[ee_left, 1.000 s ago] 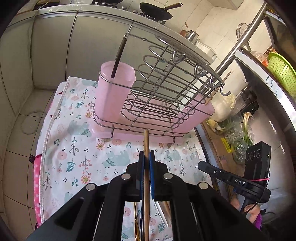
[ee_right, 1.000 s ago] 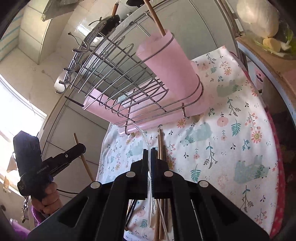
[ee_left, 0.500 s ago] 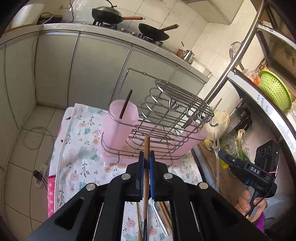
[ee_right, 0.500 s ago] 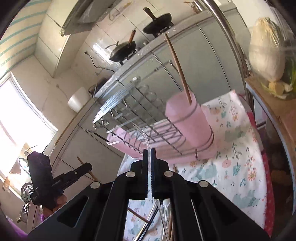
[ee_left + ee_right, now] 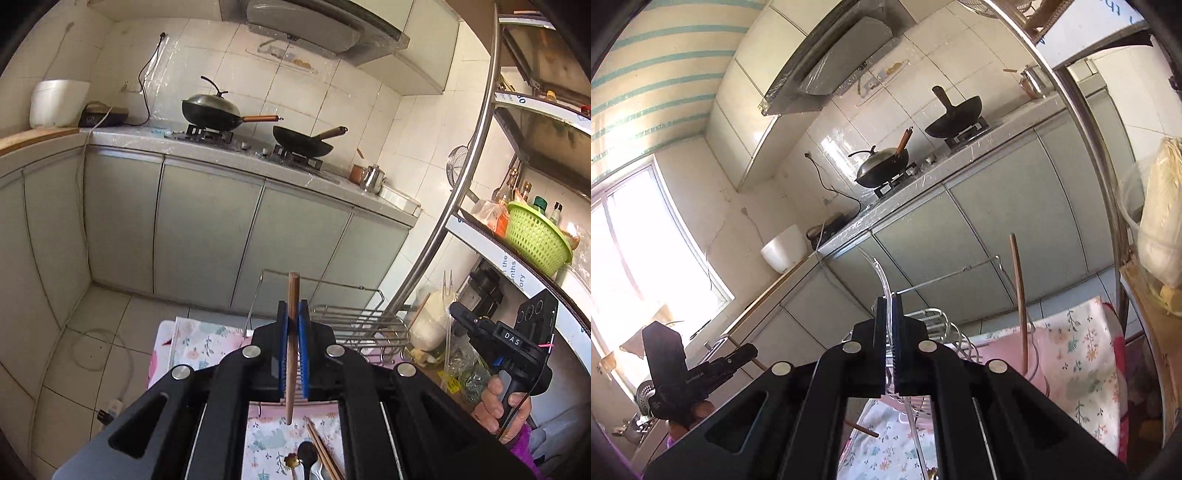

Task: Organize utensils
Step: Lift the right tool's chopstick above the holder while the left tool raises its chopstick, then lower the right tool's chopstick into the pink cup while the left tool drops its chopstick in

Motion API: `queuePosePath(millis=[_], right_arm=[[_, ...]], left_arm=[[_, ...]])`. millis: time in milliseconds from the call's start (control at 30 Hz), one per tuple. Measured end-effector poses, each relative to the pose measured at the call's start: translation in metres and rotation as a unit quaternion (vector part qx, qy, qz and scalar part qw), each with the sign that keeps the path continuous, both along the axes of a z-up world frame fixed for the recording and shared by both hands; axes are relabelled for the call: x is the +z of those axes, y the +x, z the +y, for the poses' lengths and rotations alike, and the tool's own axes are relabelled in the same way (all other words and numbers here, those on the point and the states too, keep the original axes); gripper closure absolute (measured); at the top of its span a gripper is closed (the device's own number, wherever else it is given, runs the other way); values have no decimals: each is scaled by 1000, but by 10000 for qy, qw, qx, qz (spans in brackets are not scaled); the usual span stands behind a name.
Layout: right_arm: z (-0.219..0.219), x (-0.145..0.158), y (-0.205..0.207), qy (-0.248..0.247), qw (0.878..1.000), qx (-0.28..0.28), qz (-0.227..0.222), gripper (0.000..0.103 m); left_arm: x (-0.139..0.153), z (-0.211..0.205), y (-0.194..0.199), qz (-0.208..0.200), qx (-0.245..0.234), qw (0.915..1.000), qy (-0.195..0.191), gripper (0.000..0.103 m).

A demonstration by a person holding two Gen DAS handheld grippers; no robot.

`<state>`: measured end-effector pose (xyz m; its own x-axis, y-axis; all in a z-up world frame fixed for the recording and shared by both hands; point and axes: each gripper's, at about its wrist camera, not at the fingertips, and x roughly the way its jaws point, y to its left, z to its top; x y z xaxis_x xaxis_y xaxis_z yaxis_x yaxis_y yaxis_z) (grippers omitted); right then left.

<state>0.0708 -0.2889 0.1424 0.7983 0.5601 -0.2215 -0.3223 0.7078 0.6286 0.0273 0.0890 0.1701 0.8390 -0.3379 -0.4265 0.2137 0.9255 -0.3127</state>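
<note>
- I see the wire rack on the floral cloth; one wooden stick stands upright in its far corner.
- My left gripper pinches a plain brown wooden chopstick, raised above the rack.
- My right gripper is clamped on a clear plastic fork, curved and see-through, likewise aloft.
- Spare utensils lie on the cloth below.

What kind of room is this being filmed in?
Almost certainly a home kitchen: two woks sit on a gas stove under a range hood, with grey cabinets below and a dish rack nearby.
</note>
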Motion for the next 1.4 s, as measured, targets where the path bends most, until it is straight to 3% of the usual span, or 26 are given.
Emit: queuePosePath(millis=[333,467,667,1000,1400], right_arm=[[-4,31,17,40,9990,-121,-422,100],[-3,33,28,15,9986,-131,-504,100],[-3,25,44,-21,9988,-160,-467,100],[-1,16,63,-165,9970,-292,-703,100],[-3,-25,73,-401,9915,-593,-1087,100]], left_arm=[[49,7,29,-474,345,9983,-60,98],[56,11,43,-600,569,9966,65,98],[33,8,74,-290,527,9980,202,98],[-35,-11,96,263,149,9984,481,98],[-63,-8,100,334,-128,9992,194,98]])
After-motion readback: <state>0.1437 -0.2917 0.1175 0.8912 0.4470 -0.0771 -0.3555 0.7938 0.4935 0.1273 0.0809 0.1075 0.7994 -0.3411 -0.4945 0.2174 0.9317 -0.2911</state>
